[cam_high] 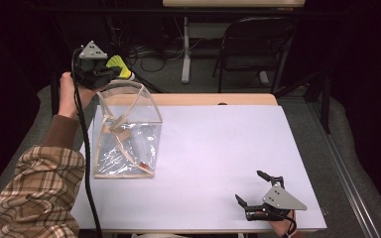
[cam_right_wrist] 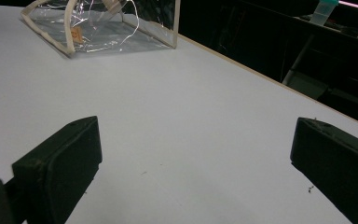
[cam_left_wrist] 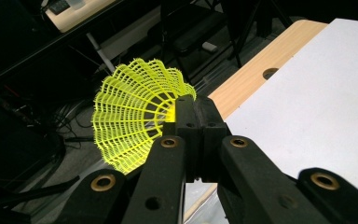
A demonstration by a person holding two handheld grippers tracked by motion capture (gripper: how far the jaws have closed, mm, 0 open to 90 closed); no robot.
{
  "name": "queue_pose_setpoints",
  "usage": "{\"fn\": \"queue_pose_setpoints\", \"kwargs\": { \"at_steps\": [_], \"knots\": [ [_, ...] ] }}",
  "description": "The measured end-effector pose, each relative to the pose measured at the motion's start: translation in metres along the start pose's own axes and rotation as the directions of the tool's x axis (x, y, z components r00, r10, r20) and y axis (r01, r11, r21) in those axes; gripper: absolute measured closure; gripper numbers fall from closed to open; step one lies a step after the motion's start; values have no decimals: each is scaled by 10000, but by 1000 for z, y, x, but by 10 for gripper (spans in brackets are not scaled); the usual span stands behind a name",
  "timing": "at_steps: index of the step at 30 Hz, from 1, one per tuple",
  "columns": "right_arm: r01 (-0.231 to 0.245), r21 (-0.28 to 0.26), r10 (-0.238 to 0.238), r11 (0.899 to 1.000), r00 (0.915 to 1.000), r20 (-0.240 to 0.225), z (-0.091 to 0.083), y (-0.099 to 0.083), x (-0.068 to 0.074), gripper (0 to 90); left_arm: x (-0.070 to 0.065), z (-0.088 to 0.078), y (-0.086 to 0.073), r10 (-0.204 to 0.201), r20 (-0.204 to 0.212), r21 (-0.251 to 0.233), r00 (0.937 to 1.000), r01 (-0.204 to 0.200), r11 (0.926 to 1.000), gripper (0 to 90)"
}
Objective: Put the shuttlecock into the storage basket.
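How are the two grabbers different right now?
The left gripper is shut on the yellow shuttlecock; the right gripper is wide open and holds nothing. The left one is raised above the clear bag; the right one sits low on the white table. Both have black jaws.

Shuttlecock (cam_left_wrist: 135,121): base hidden between the clamped jaws of the left gripper (cam_left_wrist: 196,109); clear bag (cam_right_wrist: 100,25) cut by top edge in right gripper view; contents indistinct.

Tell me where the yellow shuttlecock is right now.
The yellow shuttlecock is clamped in the left gripper, held in the air at the high view's upper left, just above the top of the clear plastic bag near the table's far edge.
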State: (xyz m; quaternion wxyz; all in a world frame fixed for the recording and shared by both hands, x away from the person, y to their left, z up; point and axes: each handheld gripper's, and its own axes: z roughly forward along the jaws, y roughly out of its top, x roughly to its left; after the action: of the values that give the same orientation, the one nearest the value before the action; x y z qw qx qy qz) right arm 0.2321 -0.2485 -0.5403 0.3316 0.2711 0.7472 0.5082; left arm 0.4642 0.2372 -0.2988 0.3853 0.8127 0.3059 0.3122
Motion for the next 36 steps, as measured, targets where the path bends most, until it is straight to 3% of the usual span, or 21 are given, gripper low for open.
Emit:
{"fn": "queue_pose_setpoints", "kwargs": {
  "at_steps": [36],
  "knots": [
    [39,-10,-39,10000,10000,4,0,0,0,15,3,8,-10,-21,-69,443,10000,24,9990,900]
  ]
}}
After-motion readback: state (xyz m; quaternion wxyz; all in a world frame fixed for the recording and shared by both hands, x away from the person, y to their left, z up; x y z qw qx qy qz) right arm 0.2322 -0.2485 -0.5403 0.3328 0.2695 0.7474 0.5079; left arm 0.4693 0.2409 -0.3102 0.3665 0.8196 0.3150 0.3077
